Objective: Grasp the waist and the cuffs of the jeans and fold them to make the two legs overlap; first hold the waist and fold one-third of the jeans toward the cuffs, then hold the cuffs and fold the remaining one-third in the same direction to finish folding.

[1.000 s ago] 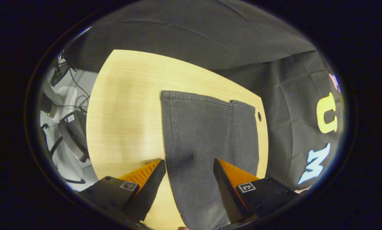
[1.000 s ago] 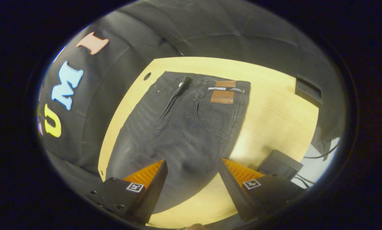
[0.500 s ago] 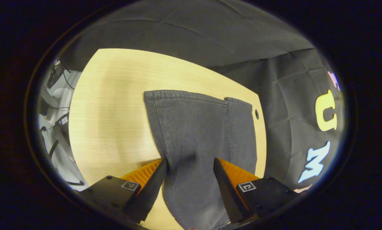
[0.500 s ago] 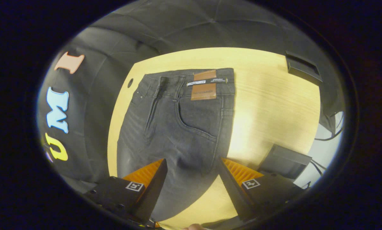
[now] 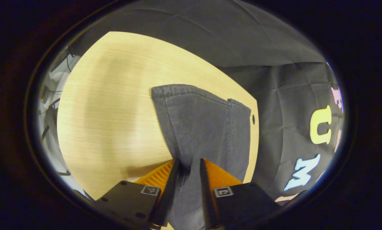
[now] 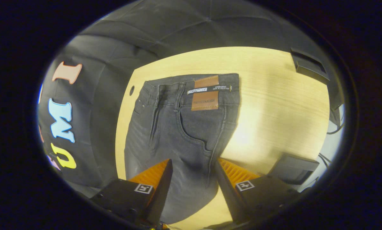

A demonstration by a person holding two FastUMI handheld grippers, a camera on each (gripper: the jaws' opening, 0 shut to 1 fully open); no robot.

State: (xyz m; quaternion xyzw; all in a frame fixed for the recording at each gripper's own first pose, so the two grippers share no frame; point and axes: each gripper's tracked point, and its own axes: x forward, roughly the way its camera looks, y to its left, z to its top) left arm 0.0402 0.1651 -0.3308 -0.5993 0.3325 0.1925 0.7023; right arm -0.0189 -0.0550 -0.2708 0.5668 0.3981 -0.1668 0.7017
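Left gripper (image 5: 188,164) fingers pinch the jeans (image 5: 206,127) leg; right gripper (image 6: 192,166) fingers straddle them, wide.

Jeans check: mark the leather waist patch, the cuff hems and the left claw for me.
leather waist patch (image 6: 205,95): right gripper view, on its brown face.
cuff hems (image 5: 191,92): left gripper view, on the nearer leg's stitched edge.
left claw (image 5: 188,164): left gripper view, between its fingertips.

Count: one pair of jeans (image 6: 178,127) with two cuffs (image 5: 203,95); one tabletop (image 6: 274,95); two grippers, left gripper (image 5: 188,164) and right gripper (image 6: 192,164).
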